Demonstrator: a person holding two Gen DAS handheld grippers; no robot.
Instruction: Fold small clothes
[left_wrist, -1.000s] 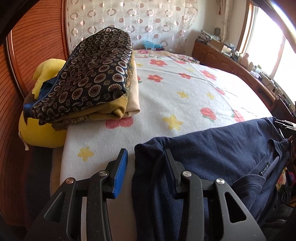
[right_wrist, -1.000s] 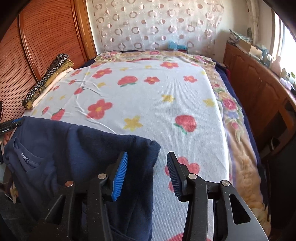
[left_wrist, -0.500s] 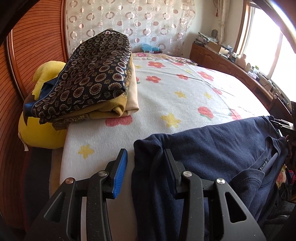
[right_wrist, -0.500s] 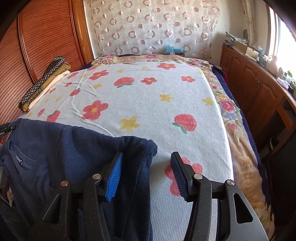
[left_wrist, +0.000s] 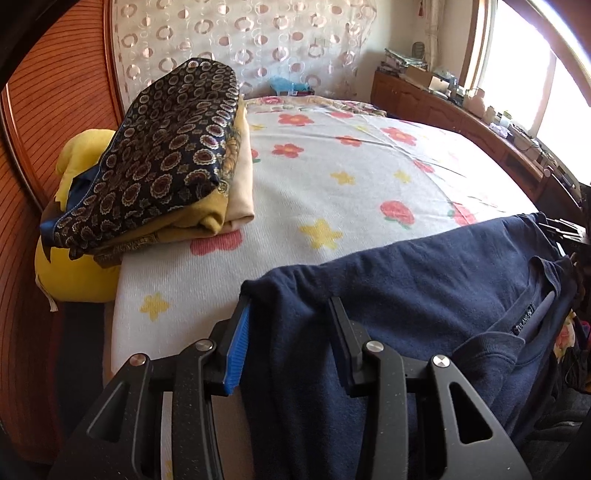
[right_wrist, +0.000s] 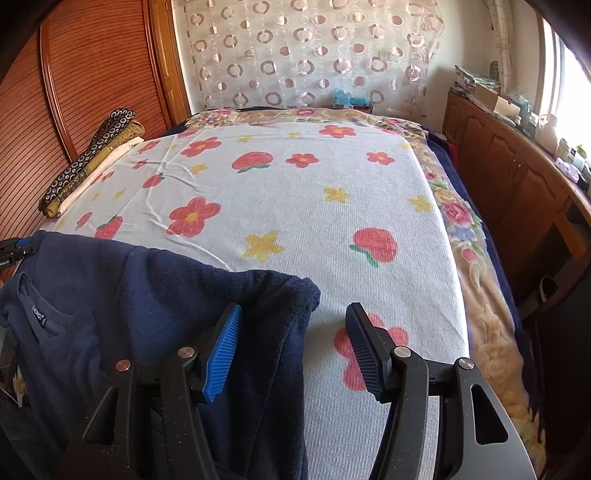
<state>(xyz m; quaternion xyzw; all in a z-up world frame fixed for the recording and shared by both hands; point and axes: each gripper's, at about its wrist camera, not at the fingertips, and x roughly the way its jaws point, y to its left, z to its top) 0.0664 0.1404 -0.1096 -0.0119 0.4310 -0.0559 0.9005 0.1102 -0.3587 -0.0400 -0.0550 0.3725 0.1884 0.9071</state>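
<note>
A navy sweater (left_wrist: 424, 280) lies across the near edge of the bed, collar and label facing up (right_wrist: 40, 317). My left gripper (left_wrist: 289, 308) straddles one shoulder corner. Cloth fills the gap and touches the blue pad (left_wrist: 236, 343), and the jaws are opening slightly. My right gripper (right_wrist: 294, 310) is at the other shoulder corner with its jaws opening. The cloth (right_wrist: 266, 314) lies beside the blue left pad, while the right pad (right_wrist: 364, 350) is clear of it over the sheet. Each gripper's tips show at the far edge of the other's view.
The bed has a white flowered sheet (left_wrist: 332, 184). A stack of folded clothes (left_wrist: 166, 166) sits at its left edge, with a yellow cushion (left_wrist: 74, 273) beside it against the wooden panel (left_wrist: 48, 110). A wooden cabinet (right_wrist: 509, 177) with clutter runs along the right.
The right gripper's jaws have spread wider and its right pad now stands off the sweater. On the left, the sweater corner now reaches the blue pad, where a gap showed before.
</note>
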